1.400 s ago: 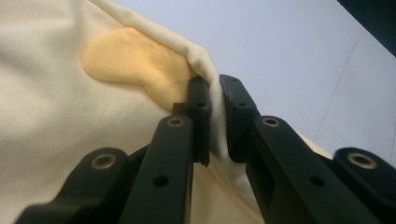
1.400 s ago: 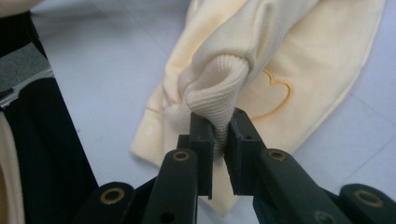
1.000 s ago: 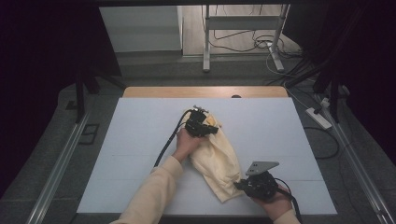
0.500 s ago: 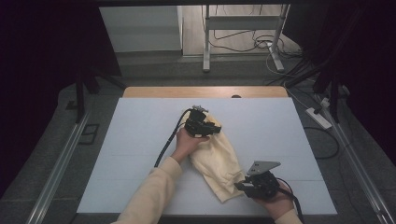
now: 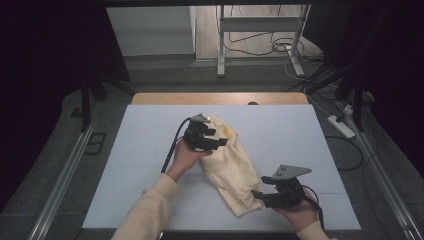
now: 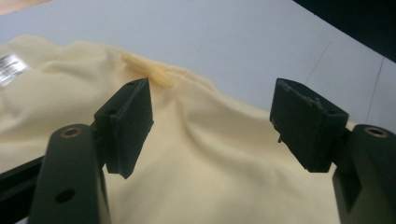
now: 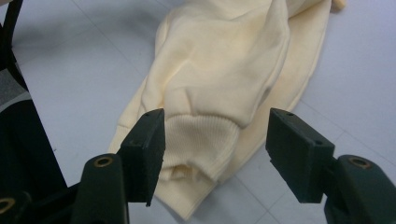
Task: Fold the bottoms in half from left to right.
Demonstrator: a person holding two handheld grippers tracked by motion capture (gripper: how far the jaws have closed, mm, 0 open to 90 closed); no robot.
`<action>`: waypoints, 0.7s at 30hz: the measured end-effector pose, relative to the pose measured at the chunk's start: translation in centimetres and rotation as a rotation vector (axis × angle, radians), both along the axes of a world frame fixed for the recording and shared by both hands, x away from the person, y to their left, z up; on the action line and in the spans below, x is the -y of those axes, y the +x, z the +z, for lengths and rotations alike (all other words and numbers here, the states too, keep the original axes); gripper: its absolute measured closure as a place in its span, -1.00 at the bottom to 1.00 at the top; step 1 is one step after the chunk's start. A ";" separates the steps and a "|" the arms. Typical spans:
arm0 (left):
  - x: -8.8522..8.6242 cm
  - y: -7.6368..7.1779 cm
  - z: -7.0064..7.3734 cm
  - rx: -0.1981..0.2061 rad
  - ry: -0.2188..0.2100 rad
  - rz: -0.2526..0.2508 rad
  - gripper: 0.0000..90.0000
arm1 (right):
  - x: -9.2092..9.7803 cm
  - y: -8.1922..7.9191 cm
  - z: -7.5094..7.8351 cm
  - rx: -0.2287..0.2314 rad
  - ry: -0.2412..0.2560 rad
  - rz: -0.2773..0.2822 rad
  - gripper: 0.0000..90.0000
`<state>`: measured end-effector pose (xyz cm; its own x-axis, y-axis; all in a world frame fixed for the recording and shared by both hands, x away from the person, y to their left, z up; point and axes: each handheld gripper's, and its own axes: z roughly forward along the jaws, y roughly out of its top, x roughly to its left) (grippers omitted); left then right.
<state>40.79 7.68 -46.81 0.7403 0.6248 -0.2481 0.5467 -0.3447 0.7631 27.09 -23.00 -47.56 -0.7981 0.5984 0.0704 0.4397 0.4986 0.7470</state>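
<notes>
A pale yellow sweatshirt [image 5: 231, 167] is lying bunched on the white table [image 5: 125, 165], stretching from near the middle of the board toward the near right. The left gripper [image 5: 216, 142] is hovering at the garment's far end, held in a hand [image 5: 187, 155] whose cream sleeve [image 5: 145, 212] is coming in from the bottom edge. In the left gripper view its jaws are standing wide apart over the cloth [image 6: 201, 163], gripping nothing; a darker yellow fold [image 6: 149, 72] is showing just past the left jaw, and a small label [image 6: 11, 65] is lying at the far left of the fabric.

The right gripper [image 5: 260, 196] is sitting at the garment's near end, its grey plate [image 5: 289, 171] on top and its cable [image 5: 312, 197] trailing behind. In the right gripper view its jaws are also spread open, with the ribbed cuff [image 7: 201, 140] lying between them and just ahead; whether either jaw is touching the cloth cannot be told. The sleeve of the sweatshirt [image 7: 224, 74] is running away from the cuff toward the far side, folded over the body beneath it. A wooden strip [image 5: 220, 98] is edging the table's far side
</notes>
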 end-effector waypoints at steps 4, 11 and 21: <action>-1.2 -0.9 0.0 0.003 0.007 0.005 -0.35 | -0.2 0.3 0.3 0.013 0.006 -0.005 -0.16; -2.8 -2.3 0.0 0.019 0.018 0.013 -0.35 | -1.0 1.5 0.7 0.016 0.003 -0.008 -0.12; -4.2 -4.1 0.0 0.009 0.010 0.006 -0.35 | -2.5 4.3 0.3 0.034 -0.043 -0.033 -0.11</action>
